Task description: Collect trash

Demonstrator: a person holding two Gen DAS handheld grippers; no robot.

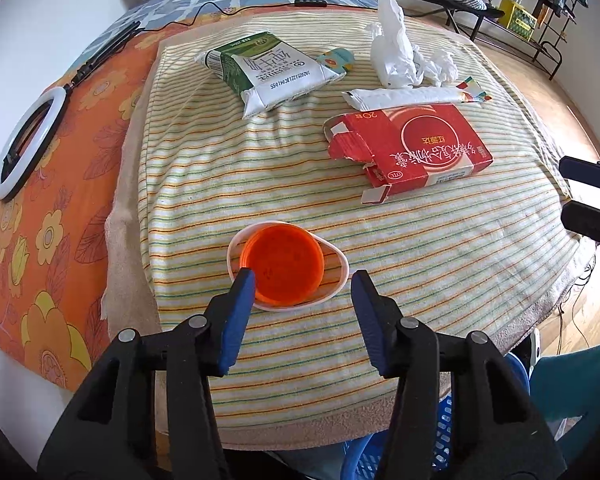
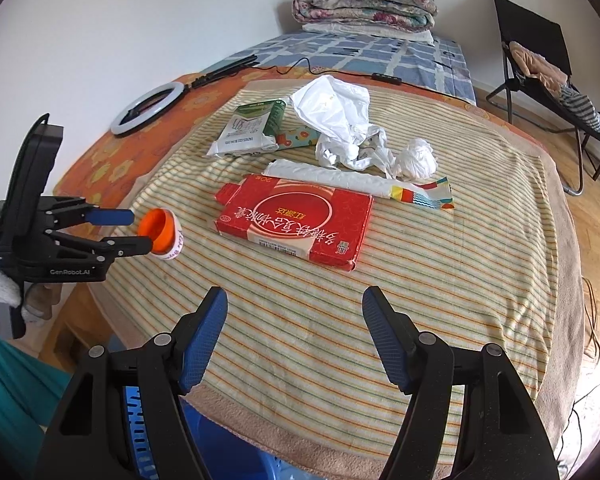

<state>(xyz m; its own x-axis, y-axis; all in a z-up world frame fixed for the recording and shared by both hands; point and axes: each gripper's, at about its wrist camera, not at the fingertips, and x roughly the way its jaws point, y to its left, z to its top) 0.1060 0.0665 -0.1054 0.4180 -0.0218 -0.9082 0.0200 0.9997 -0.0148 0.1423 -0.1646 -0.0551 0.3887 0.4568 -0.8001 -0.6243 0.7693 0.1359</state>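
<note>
A small white cup with an orange inside [image 1: 283,271] lies tilted on the striped cloth [image 1: 420,260], near its left front. My left gripper [image 1: 302,276] hovers just over it. The left fingertip [image 1: 246,280] overlaps the cup's rim, and the right fingertip stands a sliver clear of it. From the right wrist view the left gripper [image 2: 142,232] reaches the cup [image 2: 160,232] at its rim, and no firm pinch shows. A torn red medicine box [image 2: 296,224], a flattened milk carton [image 2: 252,130], crumpled white plastic [image 2: 336,120], a tissue ball [image 2: 418,158] and a long wrapper [image 2: 360,182] lie farther back. My right gripper [image 2: 294,320] is open and holds nothing.
A blue plastic basket [image 2: 220,440] sits below the cloth's near edge. A ring light [image 2: 148,108] and its cable lie on the orange flowered sheet at the left. A folded quilt [image 2: 364,4] is at the back, and a black folding chair [image 2: 540,60] stands on the wood floor at the right.
</note>
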